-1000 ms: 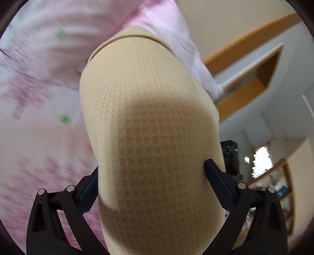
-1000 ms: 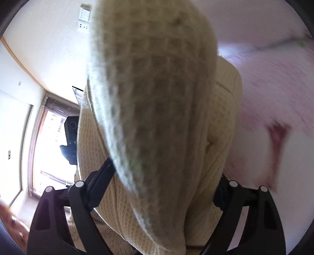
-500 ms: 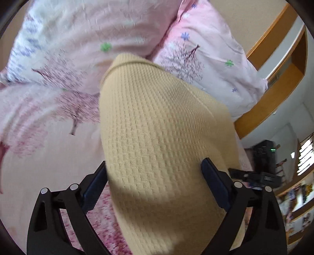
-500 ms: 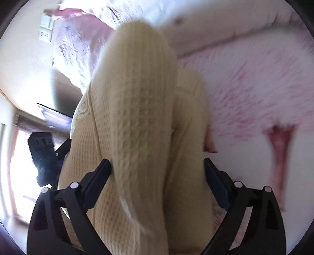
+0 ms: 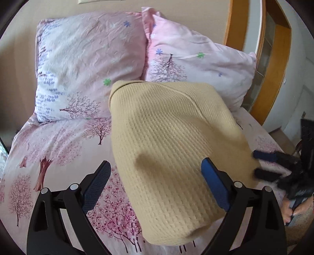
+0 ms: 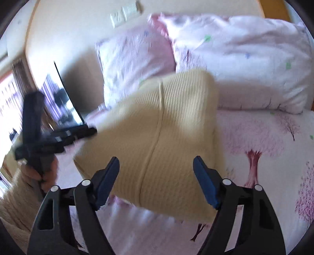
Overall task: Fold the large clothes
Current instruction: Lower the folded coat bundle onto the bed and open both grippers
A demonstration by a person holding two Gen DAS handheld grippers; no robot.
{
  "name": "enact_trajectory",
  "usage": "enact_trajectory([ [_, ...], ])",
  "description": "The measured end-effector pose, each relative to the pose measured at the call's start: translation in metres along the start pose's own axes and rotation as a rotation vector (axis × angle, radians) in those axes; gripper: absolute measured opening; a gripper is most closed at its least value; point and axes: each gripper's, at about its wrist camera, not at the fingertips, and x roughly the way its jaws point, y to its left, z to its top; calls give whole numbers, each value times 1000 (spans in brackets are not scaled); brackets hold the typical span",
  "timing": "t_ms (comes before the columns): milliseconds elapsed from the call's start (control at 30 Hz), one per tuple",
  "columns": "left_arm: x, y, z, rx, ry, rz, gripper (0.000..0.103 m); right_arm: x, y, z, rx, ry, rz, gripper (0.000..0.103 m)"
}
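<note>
— Left gripper first: how does it stand?

— Its jaws are spread. One blue pad sits clear of the cloth, with printed sheet showing in the gap; the other overlaps the edge of the folded sweater without visibly squeezing it. Nothing is clamped.

— And the right gripper?

— Also apart, though its jaws have just been closing. The sweater shows in the space between the fingers, but it lies on the bed below them and neither pad presses on it. That view is smeared, so the exact gap is hard to judge.

— Where is the garment, then?

— Flat on the bedsheet, the pink one printed with blossom trees. It is a beige waffle-knit piece, folded into a thick rectangle with a raised seam running along its top. Its far end lies just in front of two pillows propped side by side against the wall, in the same pink print.

— Does anything of the person show?

— A hand wrapped round the left tool's handle at the left of the right wrist view, with a cream knitted sleeve behind it.

— What else is around?

— A wooden frame beyond the right-hand pillow, a dark screen beside the bed, and a switch plate on the wall.
</note>
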Motion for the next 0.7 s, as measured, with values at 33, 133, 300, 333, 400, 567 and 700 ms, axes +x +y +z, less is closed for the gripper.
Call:
enact_trajectory([
  [33, 3, -2, 0, -1, 8, -8, 94, 9, -3, -6, 15, 27, -7, 72],
  [133, 12, -10, -6, -2, 4, -16, 95, 30, -28, -26, 109, 42, 32, 73],
  [300, -5, -18, -14, -8, -78, 20, 96, 12, -18, -29, 140, -13, 14, 89],
  [333, -13, -20, -18, -9, -96, 22, 101, 8, -17, -27, 140, -26, -3, 101],
  [400, -30, -23, -27, 1, -153, 52, 102, -5, -14, -32, 141, -61, -22, 101],
  [567, -48, -25, -42, 1, -155, 79, 102, -18, -14, -35, 187, -123, -29, 101],
  [700, -41, -24, -51, 4, -114, 119, 102, 3, -17, -41, 179, -31, -142, 95],
])
